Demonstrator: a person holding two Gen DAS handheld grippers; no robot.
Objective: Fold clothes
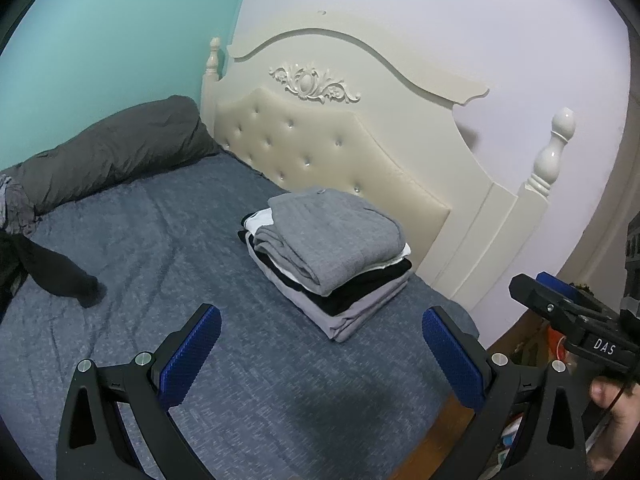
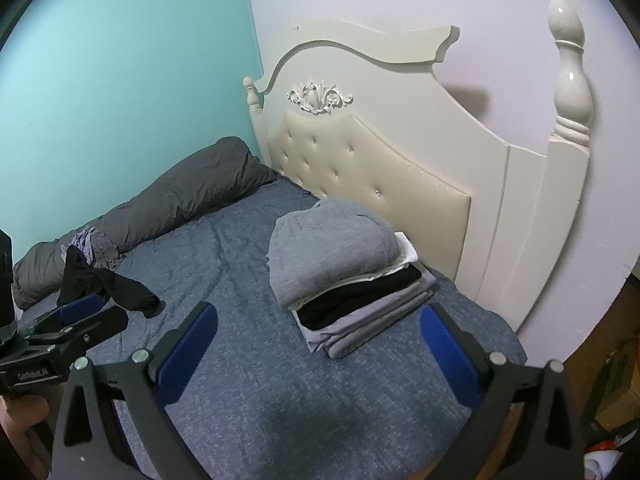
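A stack of folded clothes (image 1: pixel 328 260) (image 2: pixel 344 276), grey on top with white, black and pale grey layers below, lies on the blue bedspread (image 1: pixel 160 248) (image 2: pixel 224 256) near the headboard. My left gripper (image 1: pixel 322 354) hangs open above the bedspread, short of the stack, with nothing between its blue pads. My right gripper (image 2: pixel 318 354) is likewise open and empty, just in front of the stack. Unfolded black and grey clothes (image 1: pixel 24 248) (image 2: pixel 100 272) lie in a heap at the left. Each gripper shows in the other's view, at the right edge (image 1: pixel 560 304) and the left edge (image 2: pixel 72 320).
A cream tufted headboard (image 1: pixel 320 140) (image 2: pixel 372 168) with turned posts stands behind the stack. A rolled dark grey duvet (image 1: pixel 116 152) (image 2: pixel 160 208) lies along the teal wall. The bed's right edge drops to a cluttered wooden floor (image 1: pixel 532 344) (image 2: pixel 616 400).
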